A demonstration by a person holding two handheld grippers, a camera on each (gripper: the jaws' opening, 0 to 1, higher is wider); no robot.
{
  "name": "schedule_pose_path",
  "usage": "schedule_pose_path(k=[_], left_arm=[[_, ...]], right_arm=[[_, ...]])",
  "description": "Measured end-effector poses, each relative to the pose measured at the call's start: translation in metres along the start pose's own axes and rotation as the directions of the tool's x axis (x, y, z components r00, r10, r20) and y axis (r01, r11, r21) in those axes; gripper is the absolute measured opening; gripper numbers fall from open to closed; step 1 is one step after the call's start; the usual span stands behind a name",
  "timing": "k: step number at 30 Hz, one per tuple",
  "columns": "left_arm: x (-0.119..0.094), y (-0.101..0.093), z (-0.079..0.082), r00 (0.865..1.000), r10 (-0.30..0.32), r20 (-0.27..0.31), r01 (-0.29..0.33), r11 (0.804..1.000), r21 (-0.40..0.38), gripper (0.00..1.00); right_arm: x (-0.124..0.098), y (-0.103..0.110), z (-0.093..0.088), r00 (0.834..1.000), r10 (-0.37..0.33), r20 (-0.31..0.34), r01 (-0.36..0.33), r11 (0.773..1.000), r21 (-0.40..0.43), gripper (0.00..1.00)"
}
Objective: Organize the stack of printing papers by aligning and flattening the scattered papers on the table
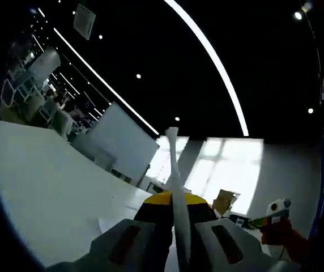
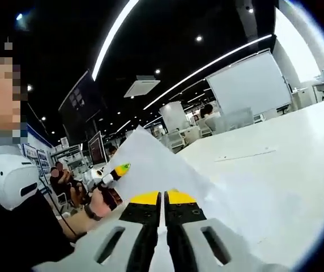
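In the left gripper view, white printing paper (image 1: pixel 173 170) stands edge-on, rising straight up from between the yellow-tipped jaws of my left gripper (image 1: pixel 177 199), which is shut on it. My right gripper (image 1: pixel 275 211) shows small at the right of that view, in a person's hand. In the right gripper view, my right gripper (image 2: pixel 163 197) is shut on a white sheet (image 2: pixel 150 164) that fans up and to the left, lifted off the white table (image 2: pixel 275 170). My left gripper (image 2: pixel 115 170) sits at the sheet's left edge. Whether both hold the same sheet is unclear.
The table top (image 1: pixel 48 187) stretches wide and bare to the left. A whiteboard (image 2: pixel 255 85) stands past its far edge, with chairs and desks (image 2: pixel 184 136) behind. A person (image 2: pixel 15 187) stands close at the left; a cardboard box (image 1: pixel 224 201) lies farther off.
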State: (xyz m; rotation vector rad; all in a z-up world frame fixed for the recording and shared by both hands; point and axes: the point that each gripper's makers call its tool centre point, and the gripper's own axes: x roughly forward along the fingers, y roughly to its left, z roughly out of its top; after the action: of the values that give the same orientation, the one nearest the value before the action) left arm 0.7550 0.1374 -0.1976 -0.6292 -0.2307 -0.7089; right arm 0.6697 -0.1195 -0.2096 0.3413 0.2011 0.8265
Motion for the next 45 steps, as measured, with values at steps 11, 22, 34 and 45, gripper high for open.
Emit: schedule_pose_path(k=[11,22,34,45], left_arm=[[0.000,-0.002,0.000,1.000,-0.004,0.001,0.004,1.000,0.000,0.06],[-0.001,0.002,-0.001,1.000,0.014,0.003,-0.014,1.000,-0.026,0.06],[-0.003,0.003,0.000,1.000,0.020,0.012,-0.019,0.999,-0.043,0.06],[-0.004,0.003,0.001,1.000,0.020,0.016,-0.019,0.998,-0.054,0.06]], right_arm=[[-0.002,-0.007,-0.005,0.999,-0.032,-0.011,0.032,0.999,0.021,0.01],[0.001,-0.012,-0.009,0.998,-0.053,-0.016,0.053,0.999,0.007,0.11],[-0.002,-0.013,-0.009,0.999,-0.053,-0.010,0.053,0.999,-0.004,0.15],[-0.001,-0.009,-0.010,0.999,-0.033,-0.004,0.033,0.999,0.017,0.21]])
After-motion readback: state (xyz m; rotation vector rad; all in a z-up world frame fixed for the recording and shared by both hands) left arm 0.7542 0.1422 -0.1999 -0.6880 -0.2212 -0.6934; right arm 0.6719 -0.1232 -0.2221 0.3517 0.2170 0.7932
